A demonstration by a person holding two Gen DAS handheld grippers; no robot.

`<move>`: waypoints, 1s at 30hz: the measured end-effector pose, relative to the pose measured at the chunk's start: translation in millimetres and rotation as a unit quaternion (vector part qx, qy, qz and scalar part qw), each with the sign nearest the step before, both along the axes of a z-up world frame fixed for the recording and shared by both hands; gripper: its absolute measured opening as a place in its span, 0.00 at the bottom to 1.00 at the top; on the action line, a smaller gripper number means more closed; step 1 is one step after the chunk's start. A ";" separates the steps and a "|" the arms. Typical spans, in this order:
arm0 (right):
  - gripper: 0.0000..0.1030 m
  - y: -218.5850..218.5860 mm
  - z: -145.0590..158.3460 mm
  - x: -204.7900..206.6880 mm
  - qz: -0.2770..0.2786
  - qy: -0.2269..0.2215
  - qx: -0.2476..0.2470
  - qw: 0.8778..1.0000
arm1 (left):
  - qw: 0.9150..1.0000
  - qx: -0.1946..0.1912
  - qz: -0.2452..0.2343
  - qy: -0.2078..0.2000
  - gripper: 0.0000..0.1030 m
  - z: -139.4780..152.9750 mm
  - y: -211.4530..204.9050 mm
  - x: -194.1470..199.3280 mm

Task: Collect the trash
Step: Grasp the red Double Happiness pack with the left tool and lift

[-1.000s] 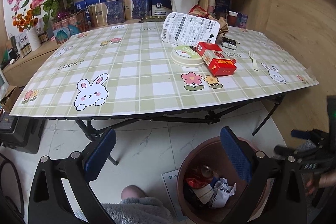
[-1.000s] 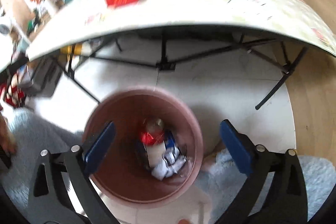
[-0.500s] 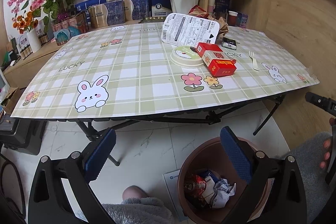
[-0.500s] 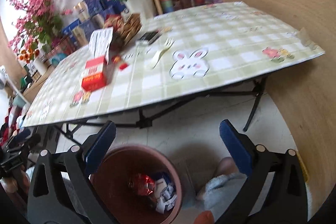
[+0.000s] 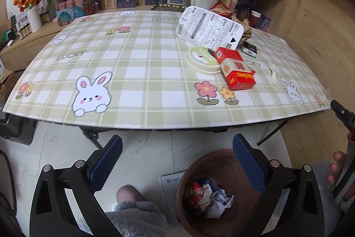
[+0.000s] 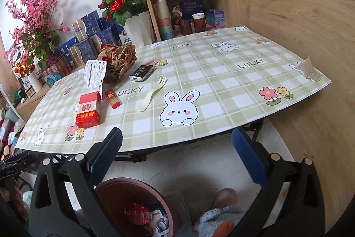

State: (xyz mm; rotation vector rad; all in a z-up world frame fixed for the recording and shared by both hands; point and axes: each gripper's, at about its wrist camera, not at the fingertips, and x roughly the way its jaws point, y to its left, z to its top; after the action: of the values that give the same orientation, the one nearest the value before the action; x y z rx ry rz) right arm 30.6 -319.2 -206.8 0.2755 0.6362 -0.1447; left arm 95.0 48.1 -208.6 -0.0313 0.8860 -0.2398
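Observation:
A brown bin (image 5: 221,164) (image 6: 124,189) with crumpled wrappers inside stands on the floor in front of the table. On the checked tablecloth (image 5: 137,72) lie a red carton (image 5: 236,69) (image 6: 88,109), a round lid (image 5: 199,58), a white printed tray (image 5: 208,28), a cream plastic fork (image 6: 152,92) (image 5: 273,72), a small red box (image 6: 113,99), a black packet (image 6: 142,73) and crumpled brown paper (image 6: 122,59). My left gripper (image 5: 177,156) hangs open above the floor and bin. Open too, my right gripper (image 6: 176,151) is raised at the table's front edge, empty.
Flower pots, stacked blue boxes and a wooden shelf with cups (image 6: 164,19) line the far side of the table. A wooden wall (image 6: 299,14) is on the right. A knee in a fluffy robe (image 5: 128,194) and a leaflet (image 5: 172,183) are near the bin.
My right gripper has swung up from looking into the bin to facing the tabletop. The left gripper has stayed almost still.

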 end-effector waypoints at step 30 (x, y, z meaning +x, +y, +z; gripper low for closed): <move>0.95 -16.0 3.3 105.0 0.040 0.032 -0.027 0.998 | 0.991 0.100 -0.077 0.033 0.57 -24.1 -163.4 137.5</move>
State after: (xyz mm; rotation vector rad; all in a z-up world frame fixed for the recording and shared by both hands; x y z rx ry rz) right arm 135.6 -335.2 -203.5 0.1941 0.7048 -0.0948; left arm 232.5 -115.2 -232.7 0.2168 0.9764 -0.2943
